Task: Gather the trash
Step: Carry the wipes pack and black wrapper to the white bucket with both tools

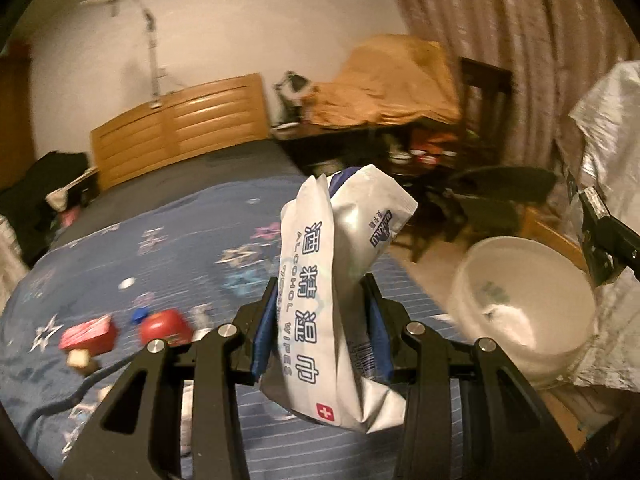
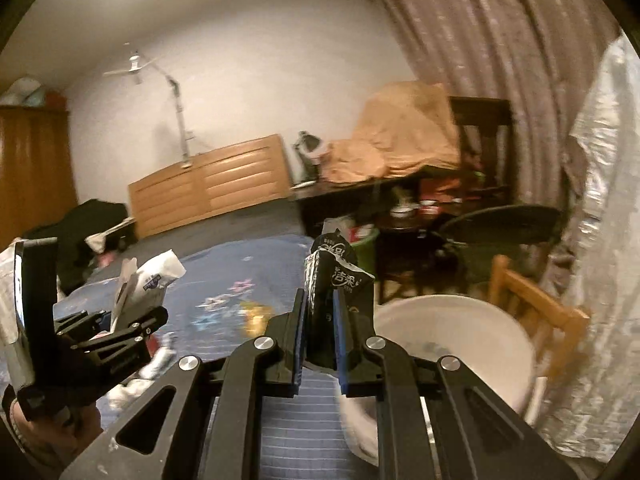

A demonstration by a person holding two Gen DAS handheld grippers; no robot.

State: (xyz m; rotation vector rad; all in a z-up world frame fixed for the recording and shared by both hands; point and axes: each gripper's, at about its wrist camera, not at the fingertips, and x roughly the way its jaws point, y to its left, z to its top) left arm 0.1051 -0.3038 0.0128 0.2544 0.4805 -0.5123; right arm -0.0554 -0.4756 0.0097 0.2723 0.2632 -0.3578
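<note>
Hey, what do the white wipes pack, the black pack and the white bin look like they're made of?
Wipes pack: likely thin plastic film, glossy, silvery inside; it creases sharply in the left tongs.
Black pack: probably crinkly printed plastic wrap, shiny folds.
White bin: seemingly rigid smooth plastic, slightly translucent wall.

My right gripper (image 2: 320, 312) pinches a crumpled black wrapper (image 2: 334, 276) between its blue pads. Just past it, to the right, sits a white bucket (image 2: 472, 328) beside the blue bedspread (image 2: 240, 280). At left, my left gripper (image 2: 120, 320) clamps a white wipes packet (image 2: 152, 276).
</note>
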